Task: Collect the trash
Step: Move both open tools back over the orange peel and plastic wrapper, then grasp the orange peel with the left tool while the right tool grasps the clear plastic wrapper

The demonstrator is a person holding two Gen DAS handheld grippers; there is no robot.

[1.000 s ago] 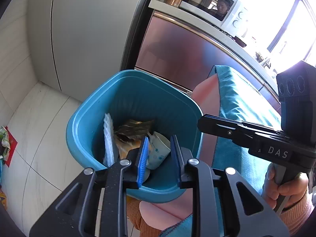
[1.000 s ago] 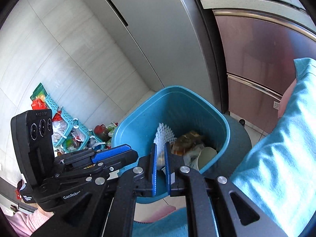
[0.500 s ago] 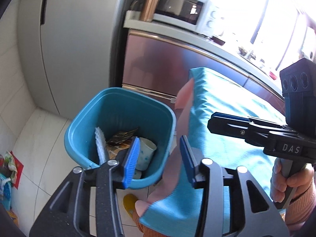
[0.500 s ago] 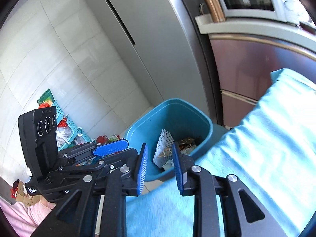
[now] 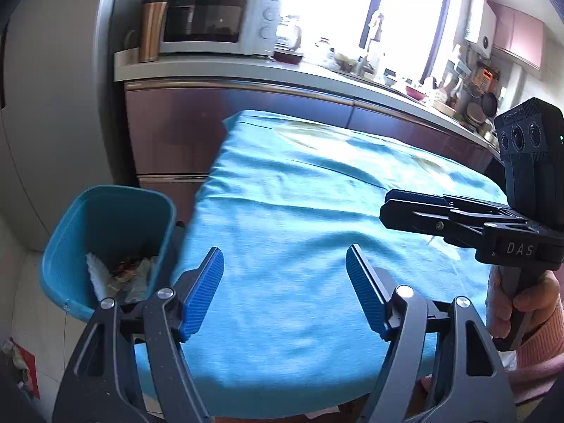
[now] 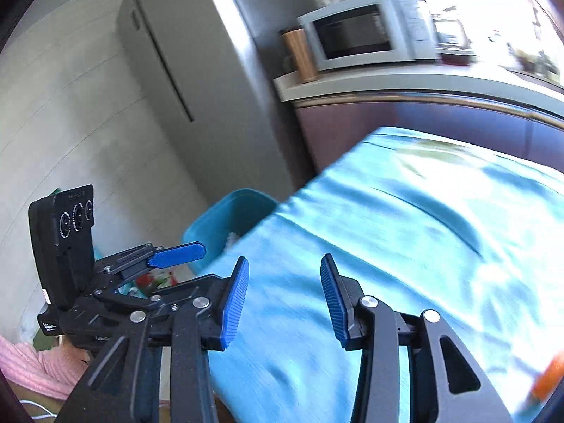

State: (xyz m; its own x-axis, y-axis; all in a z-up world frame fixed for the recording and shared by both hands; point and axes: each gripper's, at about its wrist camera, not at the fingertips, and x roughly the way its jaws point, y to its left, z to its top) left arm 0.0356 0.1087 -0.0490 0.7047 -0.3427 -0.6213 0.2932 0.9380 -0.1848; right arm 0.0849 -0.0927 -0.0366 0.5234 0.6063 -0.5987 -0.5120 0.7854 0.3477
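Note:
A blue trash bin (image 5: 105, 225) stands on the floor at the table's left end, holding a white foam net, a paper cup and brown scraps (image 5: 121, 273). It shows partly in the right wrist view (image 6: 229, 215). My left gripper (image 5: 285, 283) is open and empty above the near left part of the turquoise tablecloth (image 5: 317, 211). My right gripper (image 6: 283, 298) is open and empty over the same cloth (image 6: 405, 232). An orange object (image 6: 548, 379) shows blurred at the right edge of the right wrist view.
A grey fridge (image 6: 197, 81) stands behind the bin. A counter with a microwave (image 5: 211, 21) and a copper canister (image 5: 151, 30) runs behind the table. Kitchen items crowd the counter at the far right (image 5: 472, 105). Bags lie on the floor (image 5: 17, 366).
Both grippers pulled back from above the bin and swung right over the table. Both jaws opened wide; the right one was shut a second ago.

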